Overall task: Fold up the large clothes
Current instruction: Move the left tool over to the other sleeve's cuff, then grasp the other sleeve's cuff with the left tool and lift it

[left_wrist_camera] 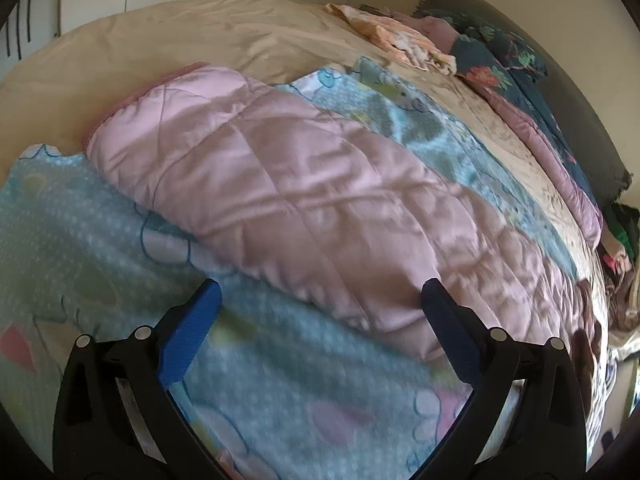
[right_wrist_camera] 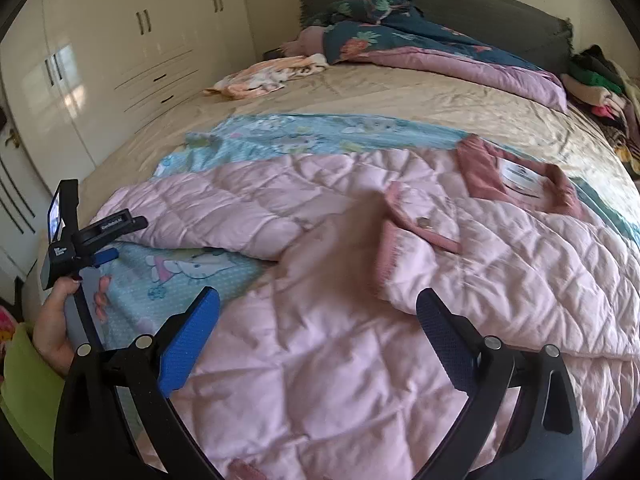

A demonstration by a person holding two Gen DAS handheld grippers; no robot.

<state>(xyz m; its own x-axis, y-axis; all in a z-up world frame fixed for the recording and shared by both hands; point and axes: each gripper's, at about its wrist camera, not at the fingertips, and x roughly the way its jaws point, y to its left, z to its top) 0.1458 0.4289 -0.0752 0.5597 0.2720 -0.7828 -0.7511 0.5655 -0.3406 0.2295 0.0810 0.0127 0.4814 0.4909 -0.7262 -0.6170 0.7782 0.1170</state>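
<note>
The bed (right_wrist_camera: 360, 92) is bare across its middle, between the blue printed blanket (right_wrist_camera: 304, 136) and the head end, so a tool could pass there freely; the pink quilted coat (right_wrist_camera: 320, 340) covers most of the foot end and bulks up at its folded sleeve (right_wrist_camera: 416, 240); along the head edge a dark floral duvet (right_wrist_camera: 400, 40) and a crumpled peach cloth (right_wrist_camera: 264, 76) block the way; a heap of clothes (right_wrist_camera: 600, 92) crowds the right head corner; wardrobe doors (right_wrist_camera: 120, 48) stand beside the left edge.
</note>
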